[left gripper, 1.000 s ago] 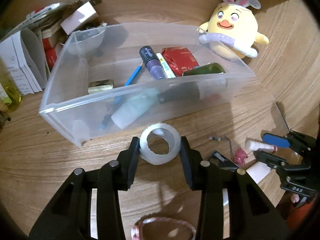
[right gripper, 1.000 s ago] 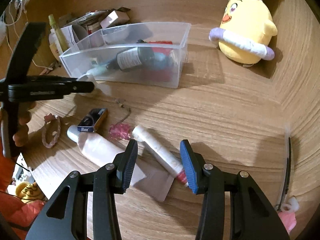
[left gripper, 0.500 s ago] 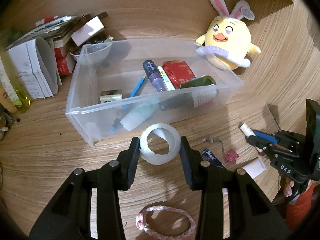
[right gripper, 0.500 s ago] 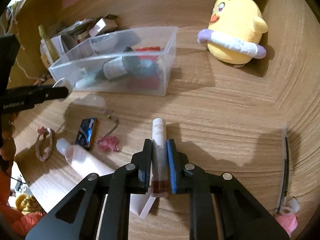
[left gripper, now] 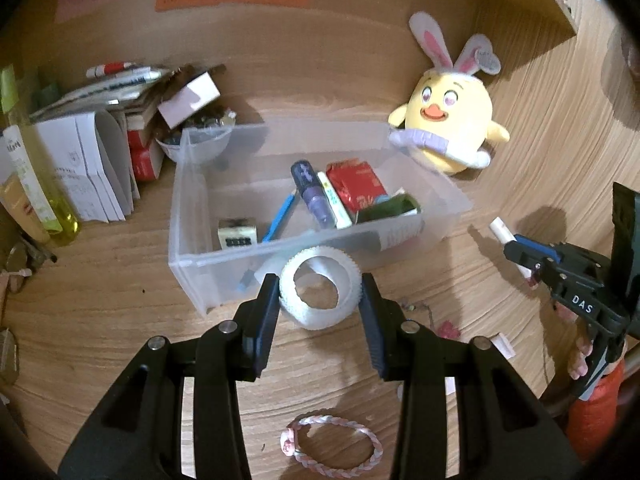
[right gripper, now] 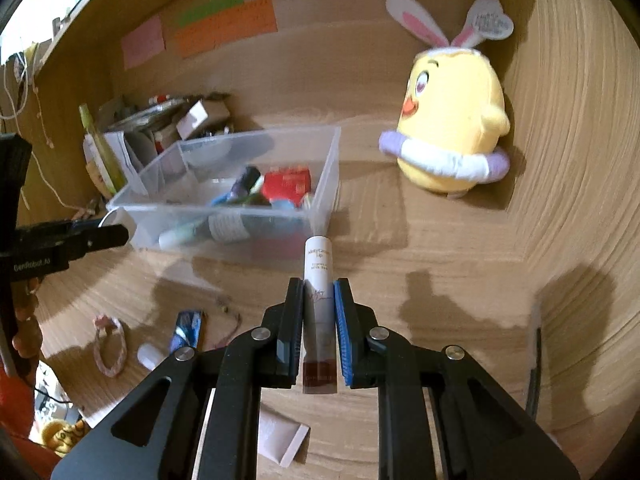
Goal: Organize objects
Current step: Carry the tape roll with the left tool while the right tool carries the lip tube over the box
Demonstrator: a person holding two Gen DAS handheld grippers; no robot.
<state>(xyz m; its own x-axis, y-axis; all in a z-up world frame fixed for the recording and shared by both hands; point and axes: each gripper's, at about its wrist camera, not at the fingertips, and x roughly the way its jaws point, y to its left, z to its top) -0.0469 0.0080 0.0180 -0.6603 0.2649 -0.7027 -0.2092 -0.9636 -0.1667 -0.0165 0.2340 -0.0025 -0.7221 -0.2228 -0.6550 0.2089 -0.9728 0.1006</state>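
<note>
Home setting, likely a bedroom or study desk nook. Wood-grain surface enclosed by matching wood panels. Coloured sticky notes stuck on the back panel. Yellow chick plush with bunny ears in the corner. Clear plastic bin of pens and cosmetics; folded papers and small boxes piled at left; braided bracelet lying loose.

Bin contents blurred, tube half-hidden.
</note>
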